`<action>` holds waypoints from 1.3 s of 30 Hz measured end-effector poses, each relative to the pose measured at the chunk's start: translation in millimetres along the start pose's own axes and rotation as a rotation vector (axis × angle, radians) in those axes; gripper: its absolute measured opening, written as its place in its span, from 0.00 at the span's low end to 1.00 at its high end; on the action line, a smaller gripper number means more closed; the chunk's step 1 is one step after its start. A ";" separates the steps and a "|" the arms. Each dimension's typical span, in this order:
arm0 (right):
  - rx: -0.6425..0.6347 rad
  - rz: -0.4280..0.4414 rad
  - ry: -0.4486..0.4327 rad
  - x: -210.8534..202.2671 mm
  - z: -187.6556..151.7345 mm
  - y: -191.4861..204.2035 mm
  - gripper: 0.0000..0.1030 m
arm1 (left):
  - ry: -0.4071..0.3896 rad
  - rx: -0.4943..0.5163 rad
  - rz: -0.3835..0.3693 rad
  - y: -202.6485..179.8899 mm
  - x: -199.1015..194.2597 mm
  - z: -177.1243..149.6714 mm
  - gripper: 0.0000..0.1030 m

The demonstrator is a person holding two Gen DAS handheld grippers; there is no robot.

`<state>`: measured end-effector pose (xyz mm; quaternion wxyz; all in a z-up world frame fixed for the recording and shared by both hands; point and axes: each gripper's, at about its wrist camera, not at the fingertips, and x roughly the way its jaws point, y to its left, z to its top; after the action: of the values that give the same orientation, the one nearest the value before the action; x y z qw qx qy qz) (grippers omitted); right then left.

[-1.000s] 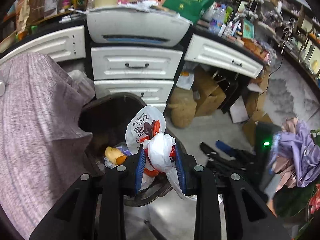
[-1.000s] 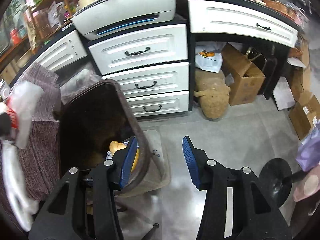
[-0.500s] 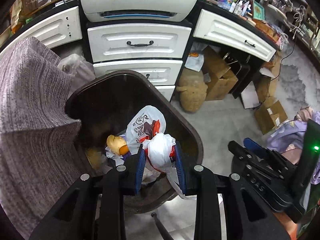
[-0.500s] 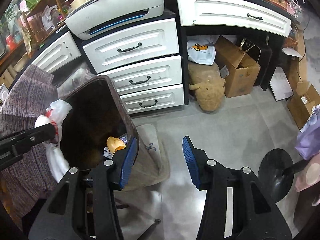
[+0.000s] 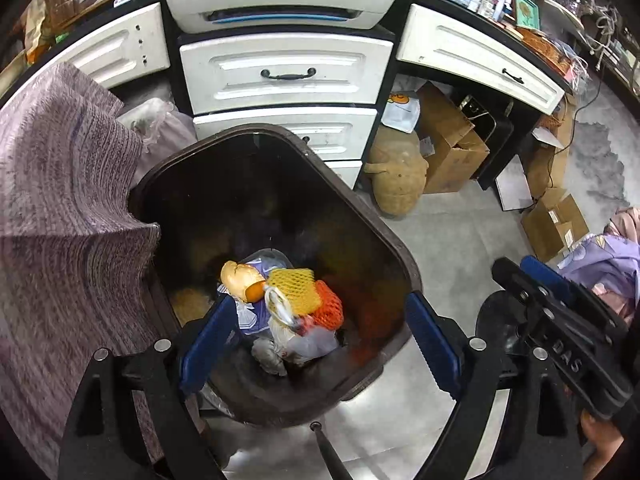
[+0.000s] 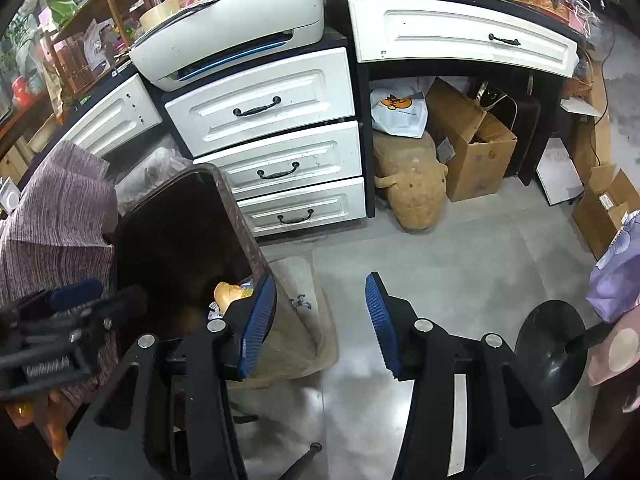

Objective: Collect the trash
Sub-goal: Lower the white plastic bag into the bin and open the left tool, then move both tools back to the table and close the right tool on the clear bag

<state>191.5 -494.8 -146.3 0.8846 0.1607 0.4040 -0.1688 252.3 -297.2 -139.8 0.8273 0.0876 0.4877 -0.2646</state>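
Observation:
A dark brown trash bin (image 5: 400,256) stands on the floor in front of white drawers; it also shows in the right wrist view (image 6: 236,216). My left gripper (image 5: 316,344) is open above the bin's mouth. The white plastic trash bag (image 5: 300,336) lies inside on the pile, beside yellow and orange netting (image 5: 296,288) and a bread-like lump (image 5: 238,274). My right gripper (image 6: 320,320) is open and empty over the grey floor, just right of the bin. It shows at the right of the left wrist view (image 5: 560,320).
White drawers (image 6: 272,148) with a printer (image 6: 232,28) on top stand behind the bin. A purple-grey cloth (image 5: 60,220) hangs at the left. Cardboard boxes (image 6: 476,148) and a tan plush toy (image 6: 412,188) sit under the desk. A black round base (image 6: 552,344) is at right.
My left gripper has opened and let go of the white bag, which has dropped into the bin. The right gripper has stayed open and barely moved.

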 end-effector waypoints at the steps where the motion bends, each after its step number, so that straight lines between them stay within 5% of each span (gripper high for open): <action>1: 0.002 0.001 -0.006 -1.2 0.7 -1.3 0.58 | -0.014 0.012 0.003 -3.0 -5.3 -1.3 0.83; 6: 0.002 0.002 -0.021 -6.7 2.6 -0.5 0.59 | -0.092 0.068 0.012 -16.5 -38.0 -6.8 0.87; 9: 0.008 0.001 -0.041 -11.1 4.1 -0.2 0.71 | -0.148 0.105 0.033 -25.5 -63.2 -11.2 0.91; 23: -0.122 0.127 -0.155 -50.7 23.4 63.2 0.71 | -0.411 0.184 0.125 -28.5 -181.8 -21.5 0.95; 31: -0.275 0.273 -0.217 -79.1 41.4 139.8 0.77 | -0.433 0.132 0.235 29.4 -212.5 -39.7 0.95; 39: -0.433 0.451 -0.148 -89.3 37.3 223.6 0.77 | -0.391 -0.058 0.332 117.6 -227.9 -62.3 0.95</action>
<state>256.9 -296.1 -21.3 0.9403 0.0414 0.3194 0.1101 178.9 -92.5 9.7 0.9402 0.0897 0.3048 -0.1230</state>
